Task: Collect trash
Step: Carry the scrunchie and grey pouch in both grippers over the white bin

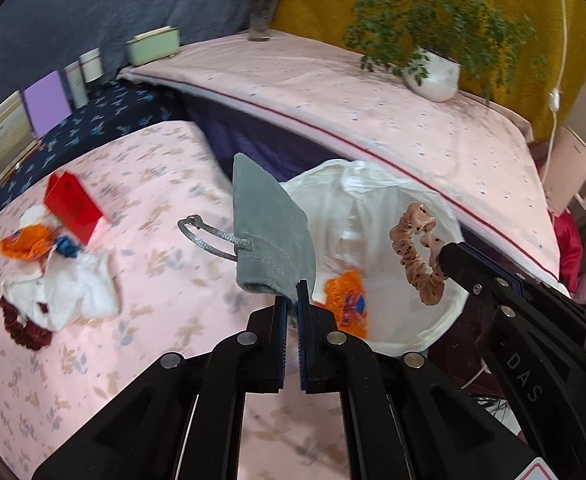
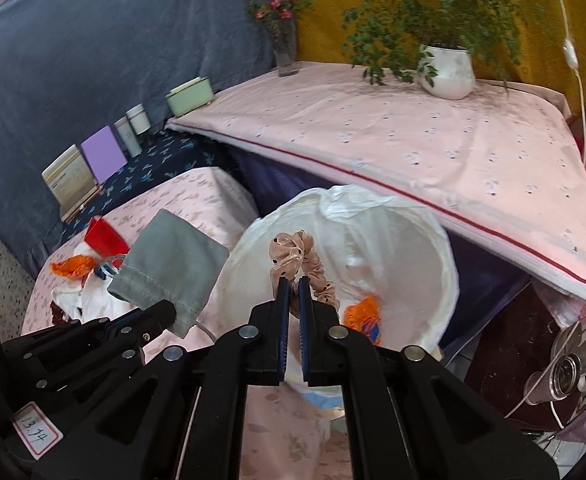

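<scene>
My left gripper (image 1: 291, 294) is shut on a grey drawstring pouch (image 1: 271, 236), held up at the left rim of the white-lined trash bin (image 1: 449, 312). My right gripper (image 2: 291, 286) is shut on a beige dotted scrunchie (image 2: 293, 254), held over the bin's opening (image 2: 445, 240). The scrunchie also shows in the left wrist view (image 1: 415, 254), and the pouch in the right wrist view (image 2: 173, 268). An orange wrapper (image 1: 347, 300) lies inside the bin. On the pink bedspread lie a red card (image 1: 73, 208), white tissue (image 1: 69, 284), an orange wrapper (image 1: 25, 242) and a dark red scrunchie (image 1: 21, 326).
A second pink-covered surface (image 1: 373, 112) behind the bin carries a potted plant (image 1: 435, 76), a flower vase (image 1: 263, 12) and a green box (image 1: 153, 46). Boxes and jars (image 1: 45, 108) stand along the blue backdrop at left. A cable (image 2: 573, 52) hangs at right.
</scene>
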The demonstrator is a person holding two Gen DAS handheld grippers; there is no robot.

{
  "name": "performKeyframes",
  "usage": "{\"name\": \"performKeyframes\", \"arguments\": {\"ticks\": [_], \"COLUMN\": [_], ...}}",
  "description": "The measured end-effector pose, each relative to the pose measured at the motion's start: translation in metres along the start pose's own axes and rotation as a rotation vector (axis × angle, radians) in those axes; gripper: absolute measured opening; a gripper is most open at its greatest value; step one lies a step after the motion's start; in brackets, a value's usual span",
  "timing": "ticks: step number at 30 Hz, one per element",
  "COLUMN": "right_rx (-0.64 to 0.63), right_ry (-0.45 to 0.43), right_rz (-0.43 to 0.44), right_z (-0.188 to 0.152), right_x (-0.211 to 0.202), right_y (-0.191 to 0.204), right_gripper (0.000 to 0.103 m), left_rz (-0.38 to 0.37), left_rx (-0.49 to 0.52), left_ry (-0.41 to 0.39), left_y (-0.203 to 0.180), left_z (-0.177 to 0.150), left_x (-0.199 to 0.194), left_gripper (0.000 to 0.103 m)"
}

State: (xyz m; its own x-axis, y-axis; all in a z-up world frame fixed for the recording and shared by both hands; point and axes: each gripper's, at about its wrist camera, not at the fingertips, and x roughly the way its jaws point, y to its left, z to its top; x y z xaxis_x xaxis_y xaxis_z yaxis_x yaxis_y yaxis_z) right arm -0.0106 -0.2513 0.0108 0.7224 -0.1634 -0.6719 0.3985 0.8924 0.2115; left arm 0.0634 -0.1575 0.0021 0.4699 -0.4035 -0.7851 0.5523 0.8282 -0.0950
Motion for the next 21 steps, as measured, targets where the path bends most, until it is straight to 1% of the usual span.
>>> {"name": "performKeyframes", "arguments": {"ticks": [7,12,15,17,18,19,21], "right_rx": [0.042,0.057,0.062,0.062,0.062,0.062,0.06], "right_ry": [-0.012,-0.012,-0.009,-0.007,-0.007,-0.005,-0.004], "right_rz": [-0.037,-0.051,-0.055,-0.057,-0.059,-0.059,-0.058], "right_z": [0.009,0.012,0.013,0.014,0.014,0.015,0.016], "right_x": [0.002,0.005,0.009,0.011,0.012,0.013,0.015], "right_y": [-0.03,-0.041,-0.045,-0.046,-0.047,-0.047,-0.047], "right_gripper": [0.004,0.004,0.004,0.004,0.004,0.004,0.004], "left_rz": [-0.044,-0.06,-0.055,-0.052,-0.049,-0.041,-0.03], "left_rx": [0.049,0.066,0.074,0.074,0.077,0.078,0.077], "left_ry": [0.007,0.022,0.025,0.019,0.021,0.023,0.011], "left_y": [-0.028,-0.037,-0.041,-0.041,-0.041,-0.042,-0.042], "left_z": [0.013,0.018,0.019,0.02,0.02,0.02,0.02], "left_x": [0.015,0.024,0.029,0.03,0.031,0.032,0.031], "left_gripper": [0.003,0.004,0.005,0.009,0.018,0.03,0.039]}}
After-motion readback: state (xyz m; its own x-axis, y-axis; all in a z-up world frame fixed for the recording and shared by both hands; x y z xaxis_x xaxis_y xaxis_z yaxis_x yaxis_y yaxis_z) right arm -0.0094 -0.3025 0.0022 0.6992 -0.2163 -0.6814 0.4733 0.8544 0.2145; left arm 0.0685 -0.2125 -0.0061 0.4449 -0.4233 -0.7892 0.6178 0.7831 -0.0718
